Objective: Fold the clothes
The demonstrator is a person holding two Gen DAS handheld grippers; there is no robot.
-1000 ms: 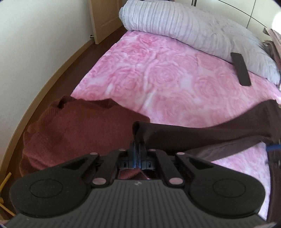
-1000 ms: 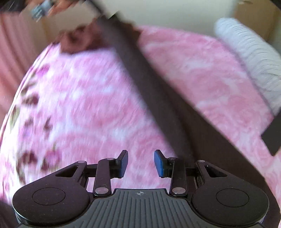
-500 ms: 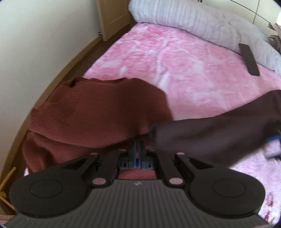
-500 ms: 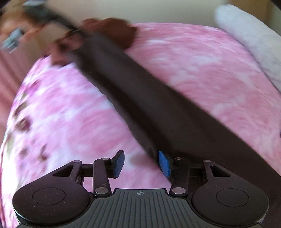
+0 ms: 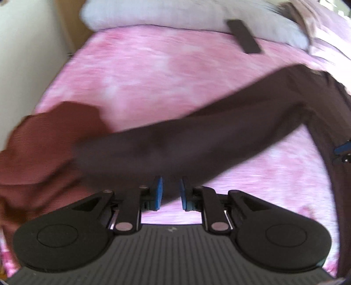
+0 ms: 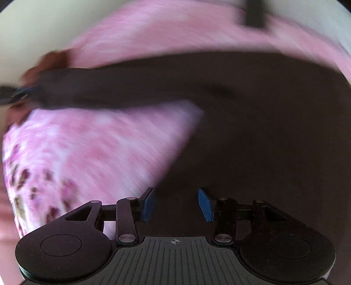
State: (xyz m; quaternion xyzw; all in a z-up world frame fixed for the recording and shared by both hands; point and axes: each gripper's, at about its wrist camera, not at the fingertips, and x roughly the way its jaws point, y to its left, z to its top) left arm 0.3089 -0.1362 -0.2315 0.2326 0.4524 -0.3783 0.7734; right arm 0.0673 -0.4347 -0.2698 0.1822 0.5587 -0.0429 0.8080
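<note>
A dark brown garment (image 5: 197,136) lies across the pink bed, one long sleeve stretched toward the left. It also fills the right of the right wrist view (image 6: 263,131). My left gripper (image 5: 170,194) is open with the sleeve lying just past its blue pads. My right gripper (image 6: 176,203) is open and wide, its pads over the garment's body, holding nothing. A rust-red knitted sweater (image 5: 43,153) lies bunched at the bed's left edge, partly under the sleeve end. Both views are motion-blurred.
The pink rose-patterned bedspread (image 5: 153,72) covers the bed. A grey-white striped pillow (image 5: 164,13) lies at the head, with a dark flat remote-like object (image 5: 243,39) on it. A cream wall (image 5: 17,54) runs along the left.
My left gripper has opened and let go of the sleeve, which now lies flat over the red sweater's edge. My right gripper has moved over the garment's body and opened wider.
</note>
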